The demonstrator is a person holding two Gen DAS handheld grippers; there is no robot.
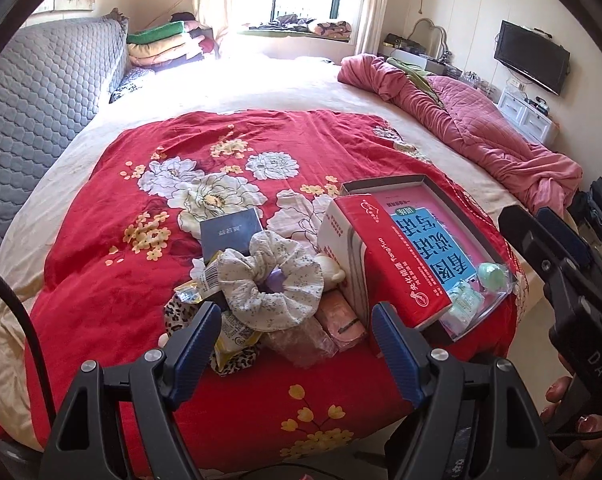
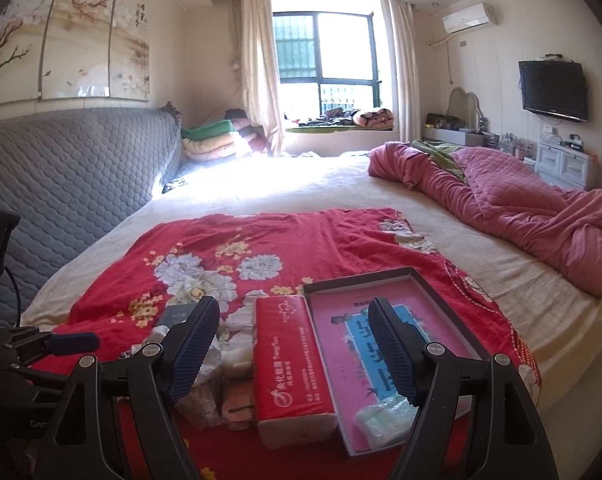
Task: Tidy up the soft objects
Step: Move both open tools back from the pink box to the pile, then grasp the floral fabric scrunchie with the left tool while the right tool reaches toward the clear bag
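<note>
Left claw [image 1: 295,340] gaping, gripping nothing, hovering just short of pile; scrunchie [image 1: 271,280] lying at twelve o'clock between jaws. Right claw [image 2: 295,350] also spread, empty; tissue pack [image 2: 291,364] lying lengthwise twelve-to-six beneath, tray [image 2: 441,292] at one o'clock. Left nearer scrunchie.

Item count on the bed: one scrunchie [image 1: 271,280], one tissue pack [image 1: 397,260], one shallow box [image 1: 385,183], one dark booklet [image 1: 231,234], two tools.
</note>
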